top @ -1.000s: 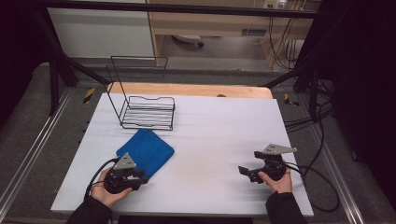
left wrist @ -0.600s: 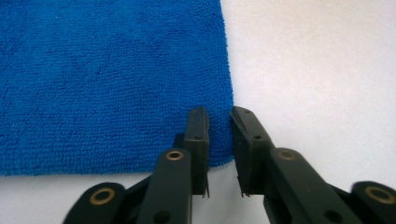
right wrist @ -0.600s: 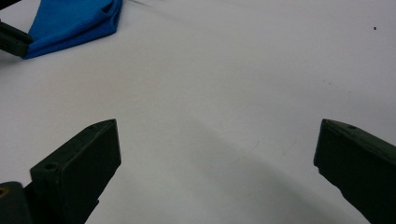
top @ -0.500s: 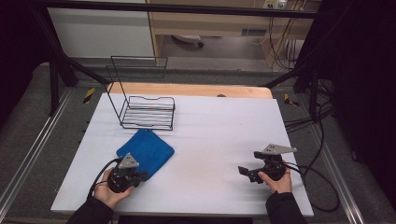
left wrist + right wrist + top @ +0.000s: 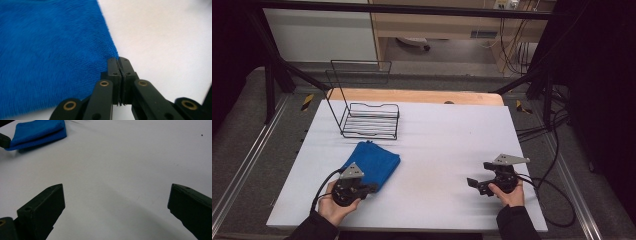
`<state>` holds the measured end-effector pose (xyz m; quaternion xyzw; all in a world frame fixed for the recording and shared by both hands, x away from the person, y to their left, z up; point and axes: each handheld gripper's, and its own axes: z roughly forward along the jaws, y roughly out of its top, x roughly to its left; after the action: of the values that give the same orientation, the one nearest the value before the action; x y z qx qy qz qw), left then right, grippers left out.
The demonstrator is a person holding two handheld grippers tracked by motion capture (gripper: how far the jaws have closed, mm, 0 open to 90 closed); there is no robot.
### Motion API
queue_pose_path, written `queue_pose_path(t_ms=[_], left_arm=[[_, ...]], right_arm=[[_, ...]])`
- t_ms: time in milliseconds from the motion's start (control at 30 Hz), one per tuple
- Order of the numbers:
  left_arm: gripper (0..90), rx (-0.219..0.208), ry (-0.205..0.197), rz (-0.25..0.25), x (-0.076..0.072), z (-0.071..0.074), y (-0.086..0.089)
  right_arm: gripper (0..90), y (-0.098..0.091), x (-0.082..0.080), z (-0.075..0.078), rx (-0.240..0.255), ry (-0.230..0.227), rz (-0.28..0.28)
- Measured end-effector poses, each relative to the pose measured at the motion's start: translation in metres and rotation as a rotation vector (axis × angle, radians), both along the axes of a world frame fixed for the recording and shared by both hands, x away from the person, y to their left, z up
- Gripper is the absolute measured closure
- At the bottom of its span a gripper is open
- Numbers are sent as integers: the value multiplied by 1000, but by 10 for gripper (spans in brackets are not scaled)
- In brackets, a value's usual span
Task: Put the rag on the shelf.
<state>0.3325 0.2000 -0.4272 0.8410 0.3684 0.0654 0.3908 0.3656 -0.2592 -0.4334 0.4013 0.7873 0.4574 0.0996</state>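
The left gripper [image 5: 371, 188] had edged rightward, jaws pressed together at the blue cloth's [image 5: 373, 162] near corner (no writing readable). The right gripper [image 5: 472, 182] stood spread, well right.

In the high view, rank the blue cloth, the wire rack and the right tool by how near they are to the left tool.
From the left tool:
1. Blue cloth, right at its tip, at the cloth's near corner.
2. Wire rack, farther back on the table's left side.
3. Right tool, across the table on the right.
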Motion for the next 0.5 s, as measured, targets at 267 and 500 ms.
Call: queue_pose_path(t_ms=[267,500], left_arm=[[884,-13,8,-56,-3,0,-44],[883,-18,-13,-82,3,-3,-76]], right_arm=[[18,-1,0,0,2,-1,-2],[19,-1,0,1,2,-1,-3]])
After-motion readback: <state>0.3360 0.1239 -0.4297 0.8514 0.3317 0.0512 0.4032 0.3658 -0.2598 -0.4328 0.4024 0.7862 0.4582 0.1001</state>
